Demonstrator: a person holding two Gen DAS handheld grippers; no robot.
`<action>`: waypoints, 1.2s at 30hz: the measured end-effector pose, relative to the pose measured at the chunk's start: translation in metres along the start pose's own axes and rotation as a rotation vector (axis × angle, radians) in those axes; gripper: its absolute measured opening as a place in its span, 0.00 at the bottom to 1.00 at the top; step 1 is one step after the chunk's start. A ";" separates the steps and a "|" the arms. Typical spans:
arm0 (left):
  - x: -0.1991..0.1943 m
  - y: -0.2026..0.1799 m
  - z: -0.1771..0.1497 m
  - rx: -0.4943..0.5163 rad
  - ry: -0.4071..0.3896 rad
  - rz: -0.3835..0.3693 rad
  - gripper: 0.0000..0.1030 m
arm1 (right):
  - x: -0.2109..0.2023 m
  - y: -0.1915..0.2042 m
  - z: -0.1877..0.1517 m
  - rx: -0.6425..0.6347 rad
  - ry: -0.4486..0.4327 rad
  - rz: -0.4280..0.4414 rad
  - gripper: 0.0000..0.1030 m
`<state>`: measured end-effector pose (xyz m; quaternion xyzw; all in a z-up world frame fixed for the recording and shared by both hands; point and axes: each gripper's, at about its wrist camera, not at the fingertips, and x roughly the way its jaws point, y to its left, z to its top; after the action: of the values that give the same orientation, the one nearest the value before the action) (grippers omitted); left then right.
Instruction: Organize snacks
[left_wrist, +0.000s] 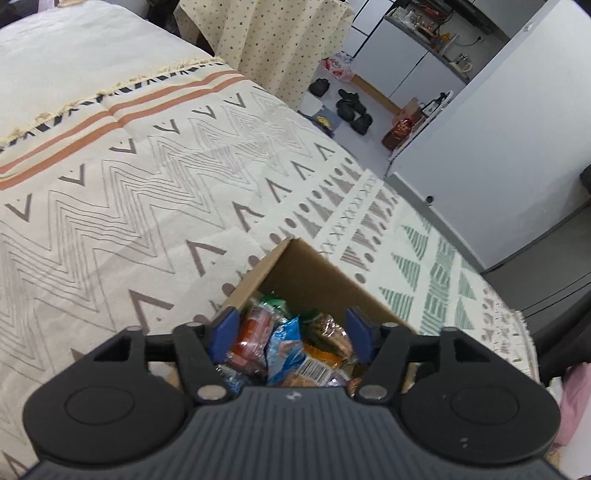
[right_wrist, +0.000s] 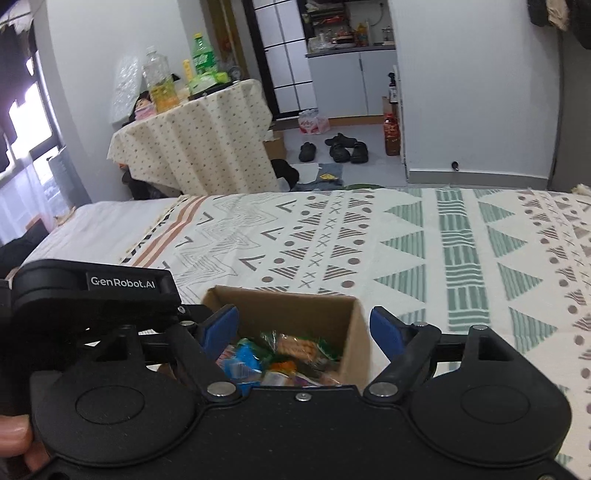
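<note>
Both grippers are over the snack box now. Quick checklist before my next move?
1. Left gripper empty: ok, jaws open, nothing between the pads.
2. Right gripper empty: ok, jaws open, nothing held.
3. Cardboard box upright on the patterned blanket: ok.
4. Snack packets inside the box: ok, a loose mixed heap below the rim.
5. Snacks left outside the box: cannot tell; none on the visible blanket, but the near side is hidden behind the grippers.
6. Grippers clear of each other: cannot tell; the left one sits close beside the right.
</note>
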<state>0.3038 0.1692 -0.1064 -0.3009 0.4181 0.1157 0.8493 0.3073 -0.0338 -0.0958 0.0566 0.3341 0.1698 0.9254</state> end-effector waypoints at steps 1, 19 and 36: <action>-0.001 -0.002 -0.002 0.008 -0.001 0.007 0.70 | -0.004 -0.003 0.000 0.004 -0.002 -0.008 0.76; -0.067 -0.050 -0.044 0.185 -0.010 0.044 0.91 | -0.086 -0.062 -0.012 0.132 -0.017 -0.026 0.77; -0.156 -0.068 -0.078 0.272 -0.054 0.042 1.00 | -0.162 -0.079 -0.018 0.184 -0.090 0.007 0.95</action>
<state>0.1868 0.0772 0.0071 -0.1708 0.4130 0.0837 0.8906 0.2011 -0.1646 -0.0301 0.1503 0.3062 0.1387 0.9298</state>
